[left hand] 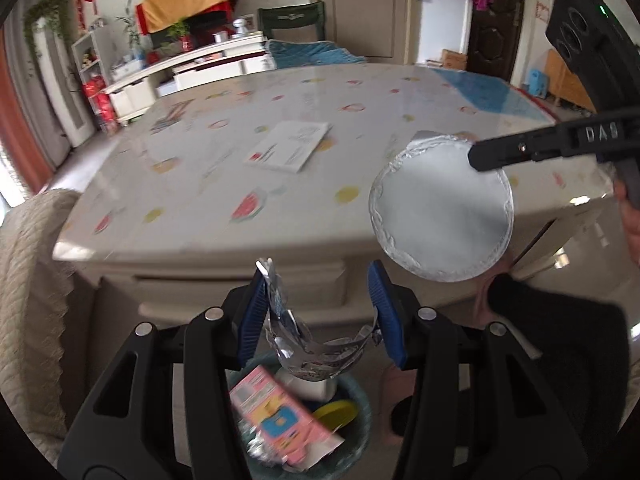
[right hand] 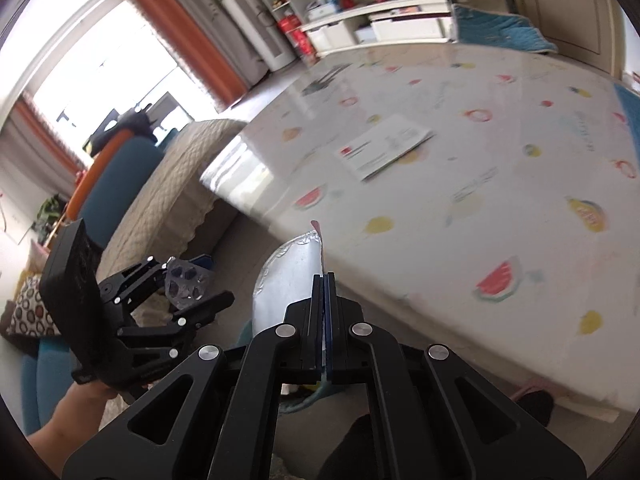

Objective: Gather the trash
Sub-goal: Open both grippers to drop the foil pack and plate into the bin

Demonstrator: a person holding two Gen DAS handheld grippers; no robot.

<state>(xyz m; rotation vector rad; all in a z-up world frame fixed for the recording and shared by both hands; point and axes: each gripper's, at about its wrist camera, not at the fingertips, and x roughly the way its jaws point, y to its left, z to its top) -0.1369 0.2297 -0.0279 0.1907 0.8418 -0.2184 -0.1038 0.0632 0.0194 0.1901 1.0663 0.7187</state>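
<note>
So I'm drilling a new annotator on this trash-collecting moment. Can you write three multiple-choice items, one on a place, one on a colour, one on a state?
1. Where is the trash bin?
A. on the table
B. on the floor under the left gripper
C. on the sofa

2. What colour are the left gripper pads?
A. blue
B. red
C. white

3. How is the right gripper?
A. wide open and empty
B. lying on the table
C. shut on the foil lid

Answers: 1 B, the bin shows below the gripper, in front of the table. 2 A, both pads are blue. 3 C, its jaws meet on the edge of the round foil lid, held in the air.
</note>
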